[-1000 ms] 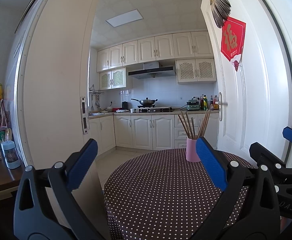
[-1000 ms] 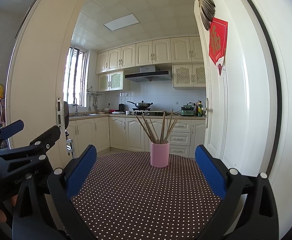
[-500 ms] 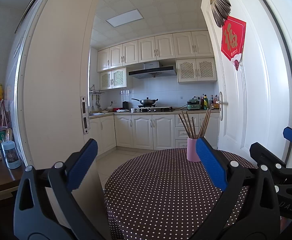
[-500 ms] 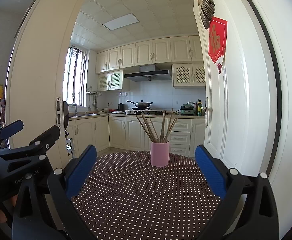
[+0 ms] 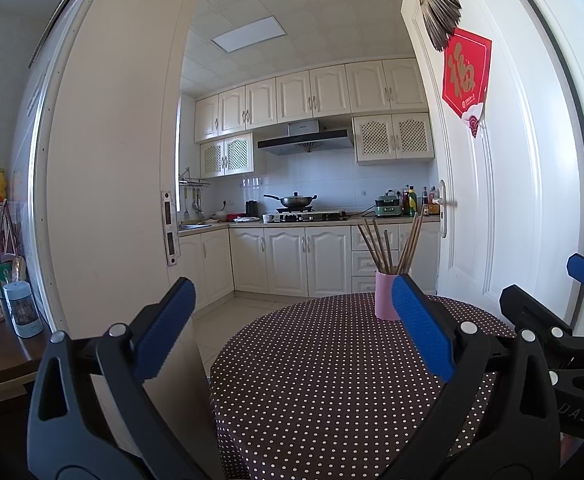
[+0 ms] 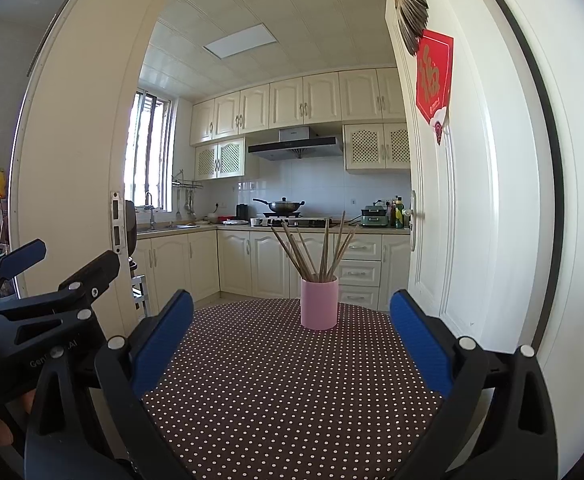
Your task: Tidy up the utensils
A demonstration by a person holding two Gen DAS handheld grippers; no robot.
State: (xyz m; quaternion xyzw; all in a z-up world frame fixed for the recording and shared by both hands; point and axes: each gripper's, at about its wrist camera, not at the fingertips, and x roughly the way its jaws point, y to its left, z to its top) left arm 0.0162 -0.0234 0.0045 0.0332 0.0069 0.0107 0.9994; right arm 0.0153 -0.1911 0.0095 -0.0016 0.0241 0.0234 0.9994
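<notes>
**Chopsticks in pink cup, far edge of round table**

Item: chopsticks [image 6: 319, 254], a loose bundle, fanned out, standing tips-down in cup [image 6: 319, 303]. Location: far edge of table [image 6: 275, 392], on the dotted cloth, roughly centred ahead of right gripper [image 6: 291, 343], off to the right ahead of left gripper [image 5: 292, 330].

Handling, judged: light, stiff, thin, likely smooth and prone to rolling or slipping between pads. Best taken singly or in pairs on the upper shafts, above the rim, lifted straight up. Cup probably light and top-heavy; sideways pull likely to tip it.

Tools: both grippers spread wide, empty, held low over the near edge, side by side.

Room: cloth between near edge and cup bare. Cup close to far edge, little margin behind. Door [image 6: 472, 200] close along the right edge; floor drop to the left.
</notes>
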